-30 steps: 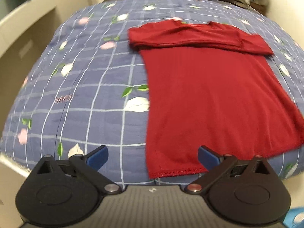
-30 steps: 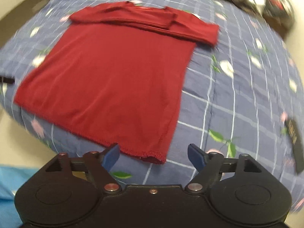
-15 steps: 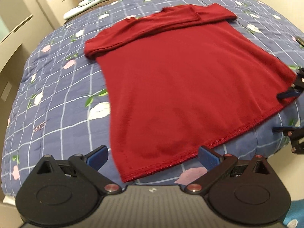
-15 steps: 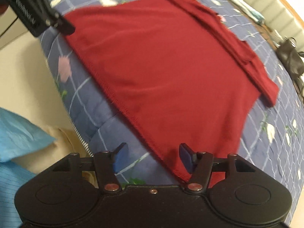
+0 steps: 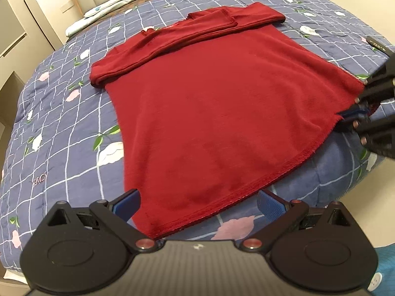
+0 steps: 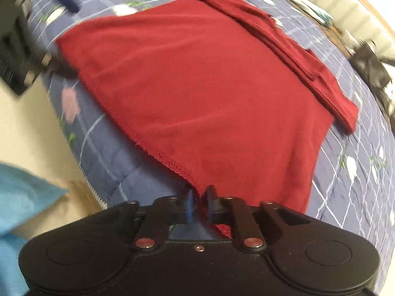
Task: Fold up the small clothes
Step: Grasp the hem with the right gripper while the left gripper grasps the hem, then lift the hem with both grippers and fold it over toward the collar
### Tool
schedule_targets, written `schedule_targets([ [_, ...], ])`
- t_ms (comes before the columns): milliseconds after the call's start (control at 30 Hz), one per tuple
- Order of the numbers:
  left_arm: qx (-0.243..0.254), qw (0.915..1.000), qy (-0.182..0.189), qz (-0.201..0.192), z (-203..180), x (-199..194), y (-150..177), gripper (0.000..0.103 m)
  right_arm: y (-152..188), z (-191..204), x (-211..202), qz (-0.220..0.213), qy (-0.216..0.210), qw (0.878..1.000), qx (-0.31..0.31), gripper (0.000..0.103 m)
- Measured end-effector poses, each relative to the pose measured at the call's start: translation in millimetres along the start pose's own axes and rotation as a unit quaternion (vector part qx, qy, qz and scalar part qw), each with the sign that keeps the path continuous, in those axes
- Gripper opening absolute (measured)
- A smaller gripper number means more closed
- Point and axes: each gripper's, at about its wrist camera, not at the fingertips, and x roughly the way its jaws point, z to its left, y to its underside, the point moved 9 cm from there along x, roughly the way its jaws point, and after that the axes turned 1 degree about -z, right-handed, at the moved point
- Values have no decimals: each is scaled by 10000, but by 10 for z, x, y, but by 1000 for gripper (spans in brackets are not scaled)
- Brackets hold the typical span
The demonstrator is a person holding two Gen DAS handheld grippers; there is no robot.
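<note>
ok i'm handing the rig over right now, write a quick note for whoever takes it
Right gripper: shut on the red shirt at its right hem corner.
Left gripper: open, with the left hem corner lying between its fingers but not pinched.
Shirt: flat on the blue floral bedspread, hem at the near edge of the bed.
Done: both sleeves already folded across the top.
Left: close the left gripper on its corner, then probably carry the hem up toward the collar and finish the fold.
</note>
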Motion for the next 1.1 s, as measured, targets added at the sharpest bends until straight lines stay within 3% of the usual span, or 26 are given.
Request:
schedule_targets([
  [233,265,9996,52,-118,-227,73,-27,103,-282,-263,-294,-86,-415,9951,891,6],
  [333,430,9984,-288,-209,-270,129,-65,102,-416,-367,-425,-117,-553,9921,1119,6],
  [433,683,9931,-918,-244,-196,174,-122,88,-535,-460,-557,-185,-615,9902,1242,6],
  [500,834,9896,-1134,-307,-129,151,-151,79,-597,-511,-611,-233,-603,9907,1194,6],
  [567,1033,9863,-1210,-440,-64,91,-175,63,-635,-535,-663,-261,-580,9921,1082,6],
  [700,1443,9827,-986,-606,38,-48,-184,39,-622,-530,-731,-274,-621,9944,808,6],
  [733,1480,9834,-850,-622,67,-81,-183,22,-612,-525,-741,-274,-618,9950,740,6],
  [800,1453,9860,-601,-555,102,-118,-186,7,-600,-518,-756,-270,-581,9961,607,5],
  [1100,1717,9830,-51,-642,115,-461,-256,4,-503,-318,-870,-224,-535,9981,-218,5],
])
